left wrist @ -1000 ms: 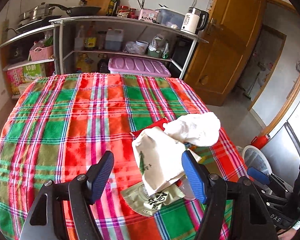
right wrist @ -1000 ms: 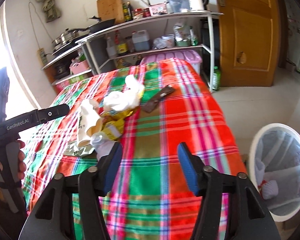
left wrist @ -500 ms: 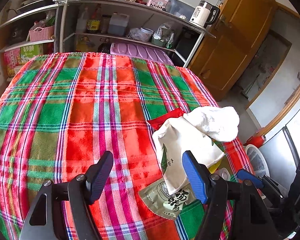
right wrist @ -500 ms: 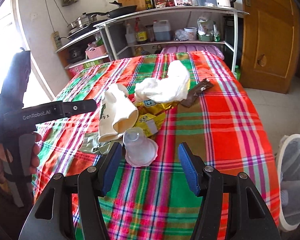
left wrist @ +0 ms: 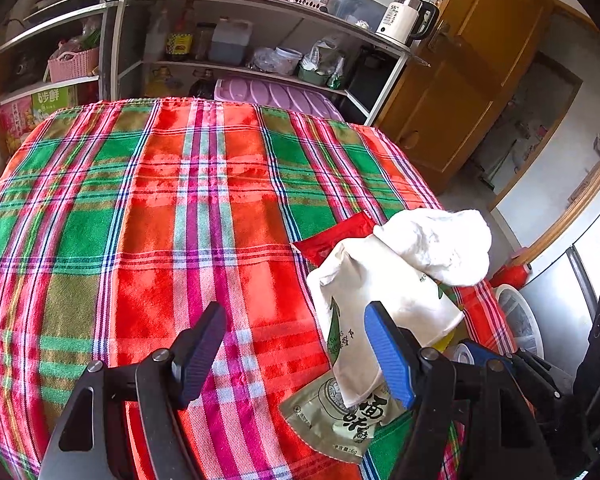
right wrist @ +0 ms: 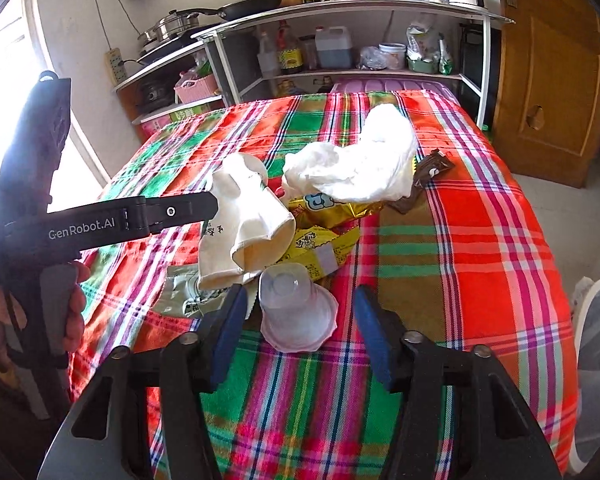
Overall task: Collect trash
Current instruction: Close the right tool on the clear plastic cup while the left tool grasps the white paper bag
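I work from the plaid-covered table down to the smallest scrap. The trash sits heaped toward its near edge on my left side: a crumpled white tissue, a squashed paper cup, yellow snack wrappers, a green sachet, a brown wrapper. Nearest me lies an upturned clear plastic cup. My right gripper has just been closing, its jaws half-wide astride that cup but not yet pressing it. My left gripper stands wide and empty beside the paper cup. I'd centre the cup, squeeze gently so it doesn't crumple and pop out, then carry it to the bin beyond the right edge.
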### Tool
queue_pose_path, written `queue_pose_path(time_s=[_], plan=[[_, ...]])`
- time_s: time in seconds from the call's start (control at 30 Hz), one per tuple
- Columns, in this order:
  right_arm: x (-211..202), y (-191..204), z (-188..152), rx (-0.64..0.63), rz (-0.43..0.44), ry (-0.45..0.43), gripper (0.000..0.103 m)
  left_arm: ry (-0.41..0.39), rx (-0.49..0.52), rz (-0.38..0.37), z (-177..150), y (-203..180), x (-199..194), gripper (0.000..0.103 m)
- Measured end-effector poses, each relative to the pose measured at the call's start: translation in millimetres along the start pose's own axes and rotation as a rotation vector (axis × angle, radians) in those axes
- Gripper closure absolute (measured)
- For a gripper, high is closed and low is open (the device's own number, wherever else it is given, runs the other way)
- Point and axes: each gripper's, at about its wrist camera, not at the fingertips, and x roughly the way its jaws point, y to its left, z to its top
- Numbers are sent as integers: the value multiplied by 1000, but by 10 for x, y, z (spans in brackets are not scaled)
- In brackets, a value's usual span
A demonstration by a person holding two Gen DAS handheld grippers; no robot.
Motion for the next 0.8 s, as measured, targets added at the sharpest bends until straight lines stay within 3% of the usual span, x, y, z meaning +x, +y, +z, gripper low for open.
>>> queue_pose_path(time_s=[0.17,0.43,0.8], plan=[[8,-29,-32,14,6,1,72,-4,-8,-7,29,-22,32,32],[-88,-61,-77,10,-6,-25,72,17,-17,-25,20,-41,122,34],[-200,-158,-93,42,-31,-49,72,40,-36,-45,22,-80,213,54]])
